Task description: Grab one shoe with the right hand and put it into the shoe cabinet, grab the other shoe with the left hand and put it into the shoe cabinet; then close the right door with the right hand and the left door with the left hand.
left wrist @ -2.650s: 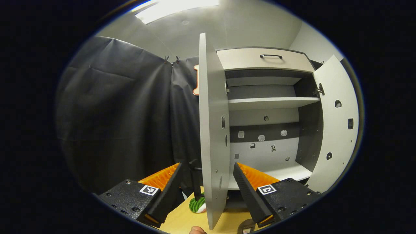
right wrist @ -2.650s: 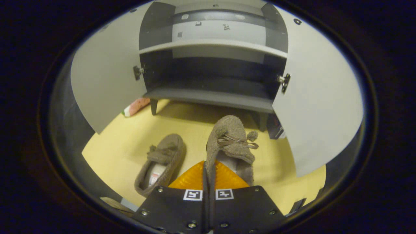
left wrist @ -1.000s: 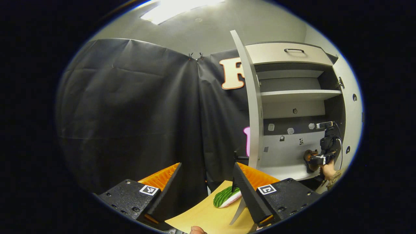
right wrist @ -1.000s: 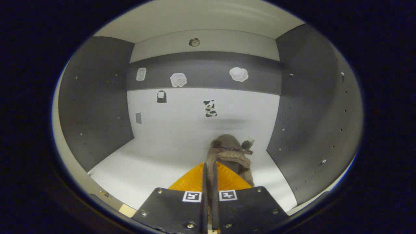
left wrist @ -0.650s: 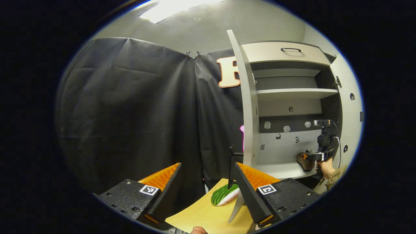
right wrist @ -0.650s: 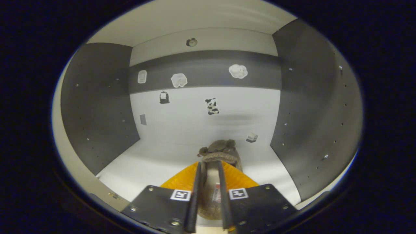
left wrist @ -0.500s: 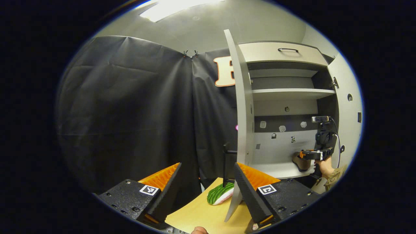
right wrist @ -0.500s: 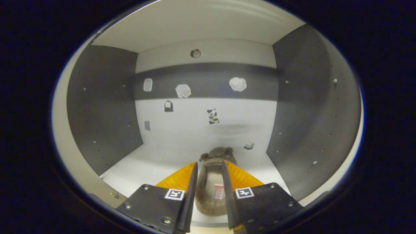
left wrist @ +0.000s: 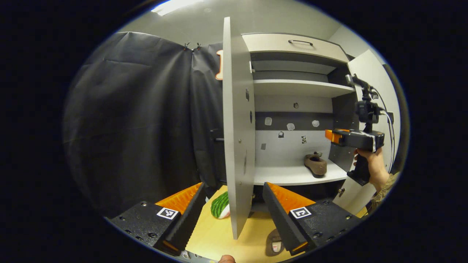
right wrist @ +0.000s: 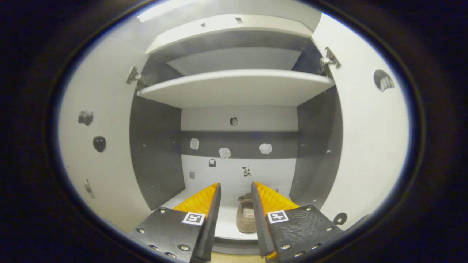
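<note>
Both grippers gape empty; the left gripper (left wrist: 232, 204) straddles the left door's (left wrist: 237, 128) edge, watermelon slice (left wrist: 220, 205) behind.

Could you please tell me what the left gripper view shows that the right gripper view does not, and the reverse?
Left gripper view: the second shoe on the table below the open left gripper, a green striped thing by the left door, the top drawer, and a hand holding the open right gripper outside the cabinet. Right gripper view: a straight look in between both open doors. Both: the brown shoe on the lower shelf, untouched.
</note>
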### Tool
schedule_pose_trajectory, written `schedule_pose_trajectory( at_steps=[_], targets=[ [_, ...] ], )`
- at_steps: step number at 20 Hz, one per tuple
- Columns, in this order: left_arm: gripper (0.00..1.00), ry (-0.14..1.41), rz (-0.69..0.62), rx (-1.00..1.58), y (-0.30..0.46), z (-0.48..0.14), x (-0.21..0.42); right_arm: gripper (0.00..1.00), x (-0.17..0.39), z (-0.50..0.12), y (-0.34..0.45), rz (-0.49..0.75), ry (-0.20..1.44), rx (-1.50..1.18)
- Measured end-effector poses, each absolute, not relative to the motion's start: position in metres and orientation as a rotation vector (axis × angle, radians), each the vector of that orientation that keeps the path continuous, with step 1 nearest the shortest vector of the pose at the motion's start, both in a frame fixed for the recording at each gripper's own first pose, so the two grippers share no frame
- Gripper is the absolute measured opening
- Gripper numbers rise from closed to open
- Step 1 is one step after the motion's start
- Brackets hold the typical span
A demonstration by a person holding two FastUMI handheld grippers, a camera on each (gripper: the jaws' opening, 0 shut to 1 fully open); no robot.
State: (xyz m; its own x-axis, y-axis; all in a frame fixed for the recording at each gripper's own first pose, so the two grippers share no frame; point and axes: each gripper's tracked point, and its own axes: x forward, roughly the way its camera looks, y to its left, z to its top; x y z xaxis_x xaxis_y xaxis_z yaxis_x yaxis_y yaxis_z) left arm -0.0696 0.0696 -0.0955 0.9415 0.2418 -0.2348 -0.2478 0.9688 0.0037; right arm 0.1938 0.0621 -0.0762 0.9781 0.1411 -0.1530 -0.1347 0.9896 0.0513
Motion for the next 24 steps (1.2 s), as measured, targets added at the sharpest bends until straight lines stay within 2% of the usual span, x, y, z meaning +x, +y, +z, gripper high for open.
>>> schedule_pose_trajectory(
  at_steps=[3,5,6,9,10,13,17,18,19,20,24],
  targets=[
    [0.95,0.288,0.187,-0.043,0.049,-0.124,-0.064,0.48,0.162,-0.043,0.054,0.134,0.117,0.052],
    [0.96,0.352,0.146,-0.063,0.036,-0.152,-0.062,0.44,0.14,-0.026,0.047,0.127,0.099,0.046],
    [0.96,0.381,0.128,-0.072,0.029,-0.165,-0.06,0.47,0.13,-0.019,0.044,0.124,0.09,0.039],
    [0.96,0.453,0.072,-0.075,0.01,-0.208,-0.058,0.44,0.103,0.001,0.03,0.103,0.058,0.011],
    [0.96,0.483,0.049,-0.073,0.002,-0.224,-0.055,0.47,0.095,0.006,0.026,0.095,0.051,-0.002],
    [0.96,0.593,-0.019,-0.081,-0.02,-0.28,-0.052,0.48,0.073,0.016,0.02,0.085,0.041,-0.013],
    [0.96,0.735,-0.081,-0.08,-0.041,-0.362,-0.051,0.48,0.055,0.029,0.01,0.068,0.034,-0.001],
    [0.96,0.781,-0.093,-0.068,-0.044,-0.383,-0.053,0.43,0.054,0.03,0.006,0.06,0.032,-0.004],
    [0.97,0.818,-0.106,-0.061,-0.046,-0.402,-0.054,0.47,0.052,0.031,0.001,0.05,0.031,-0.011],
    [0.97,0.858,-0.122,-0.055,-0.049,-0.42,-0.057,0.43,0.05,0.033,-0.004,0.038,0.027,-0.016],
    [0.97,1.029,-0.174,-0.088,-0.062,-0.486,-0.075,0.47,0.042,0.042,-0.027,-0.017,0.017,-0.021]
  ],
)
